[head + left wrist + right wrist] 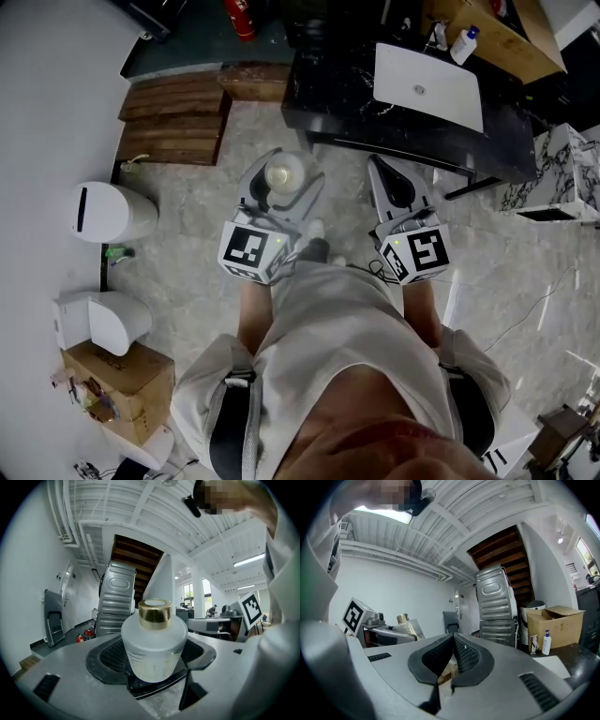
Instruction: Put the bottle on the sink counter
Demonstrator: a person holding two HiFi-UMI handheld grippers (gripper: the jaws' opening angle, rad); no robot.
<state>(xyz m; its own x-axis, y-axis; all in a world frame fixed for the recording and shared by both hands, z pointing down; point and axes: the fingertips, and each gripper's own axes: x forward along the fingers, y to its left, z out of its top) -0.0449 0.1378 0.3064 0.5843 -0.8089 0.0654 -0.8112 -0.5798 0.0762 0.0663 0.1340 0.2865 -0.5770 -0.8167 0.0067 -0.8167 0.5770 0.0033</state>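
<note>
Left gripper (281, 186) has its fingers clamped on the frosted, gold-capped bottle (153, 641), upright over the floor; right gripper (454, 652) fingers pressed together, empty. Looks like the carry step: next, reach forward to the black table's (339, 105) near edge beside the white sink (427, 84)

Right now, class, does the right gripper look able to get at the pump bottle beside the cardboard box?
Probably not: the right gripper, jaws shut, sits short of the counter; the pump bottle stands beyond the basin.
</note>
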